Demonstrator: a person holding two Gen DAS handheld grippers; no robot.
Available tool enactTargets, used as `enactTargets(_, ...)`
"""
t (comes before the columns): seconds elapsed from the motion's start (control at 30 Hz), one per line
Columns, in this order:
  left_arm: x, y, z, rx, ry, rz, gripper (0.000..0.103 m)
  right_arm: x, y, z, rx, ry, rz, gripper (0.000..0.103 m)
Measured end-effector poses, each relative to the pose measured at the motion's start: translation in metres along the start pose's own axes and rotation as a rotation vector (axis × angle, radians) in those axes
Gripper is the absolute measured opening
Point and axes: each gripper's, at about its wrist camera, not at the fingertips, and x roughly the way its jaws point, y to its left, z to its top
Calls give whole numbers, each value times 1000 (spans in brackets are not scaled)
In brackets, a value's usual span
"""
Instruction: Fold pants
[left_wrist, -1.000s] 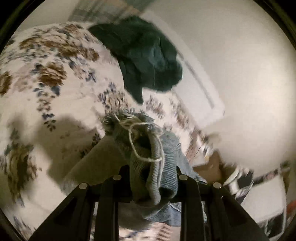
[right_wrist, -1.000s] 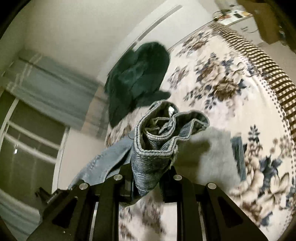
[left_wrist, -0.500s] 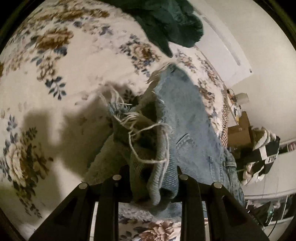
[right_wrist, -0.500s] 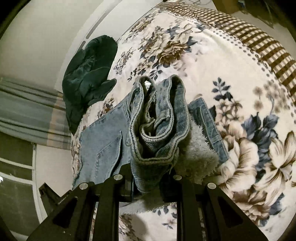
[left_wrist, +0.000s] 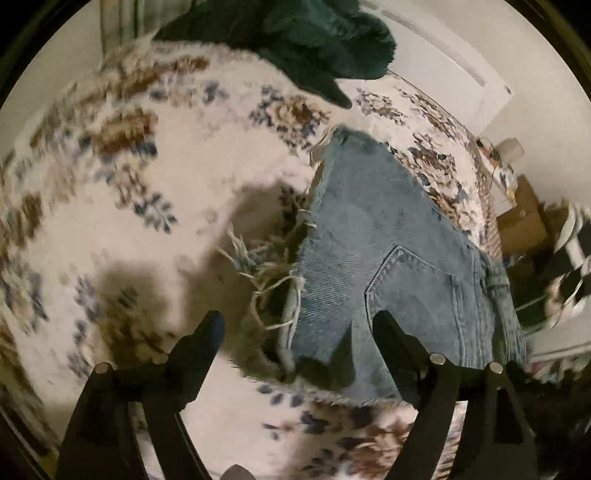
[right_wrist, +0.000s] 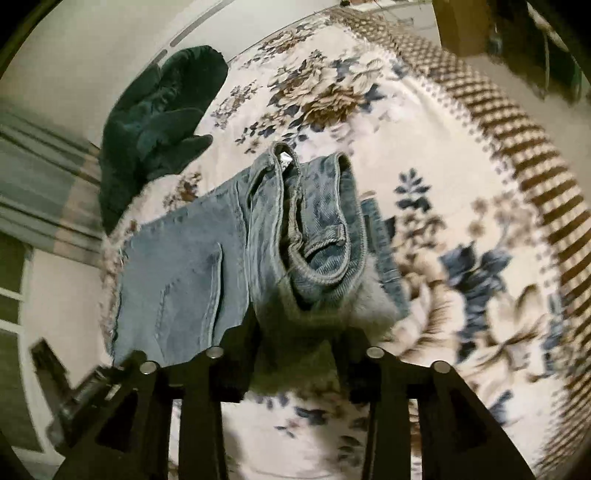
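Light blue jeans (left_wrist: 388, 258) lie folded on a floral bedspread (left_wrist: 129, 184). In the left wrist view the frayed leg hems (left_wrist: 269, 273) lie just ahead of my left gripper (left_wrist: 295, 328), which is open and empty, its fingers either side of the fabric edge. In the right wrist view the jeans (right_wrist: 184, 273) lie flat with the waistband (right_wrist: 314, 236) bunched. My right gripper (right_wrist: 299, 343) is open, its fingers straddling the waistband end without pinching it.
A dark green garment (left_wrist: 317, 40) lies at the far side of the bed, also in the right wrist view (right_wrist: 155, 122). The bedspread's checked border (right_wrist: 517, 147) marks the bed edge. A cardboard box (left_wrist: 524, 218) and clutter stand beyond the bed.
Both grippers lowered the jeans onto the bed and opened, letting go of the hems and the waistband. The jeans now lie flat.
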Motion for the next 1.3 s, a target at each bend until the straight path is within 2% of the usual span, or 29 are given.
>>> enactTargets(0.1, -20, -9, -1, 89, -38, 49, 86, -18, 13, -8, -67, -43, -110, 67)
enactTargets(0.13, -26, -10, -1, 109, -48, 63, 90, -26, 19, -11, -95, -61, -154, 81)
enactTargets(0.2, -43, -12, -4, 147, -72, 91, 93, -42, 34, -22, -153, -105, -252, 100)
enactTargets(0.23, -54, -13, -6, 165, -84, 108, 93, -49, 40, -28, -176, -125, -287, 102)
enactTargets(0.37, -93, -18, -17, 234, -144, 158, 93, -83, 62, -50, -239, -189, -397, 102)
enactTargets(0.53, -144, -23, -36, 285, -199, 172, 93, -132, 82, -77, -260, -240, -420, 102)
enactTargets(0.77, -231, -31, -77, 335, -298, 174, 93, -216, 102, -124, -292, -321, -376, 102)
enactTargets(1.0, -326, -33, -130, 336, -400, 154, 93, -326, 113, -187, -348, -428, -318, 102)
enactTargets(1.3, -401, -26, -193, 312, -446, 128, 93, -455, 112, -276, -390, -515, -232, 102)
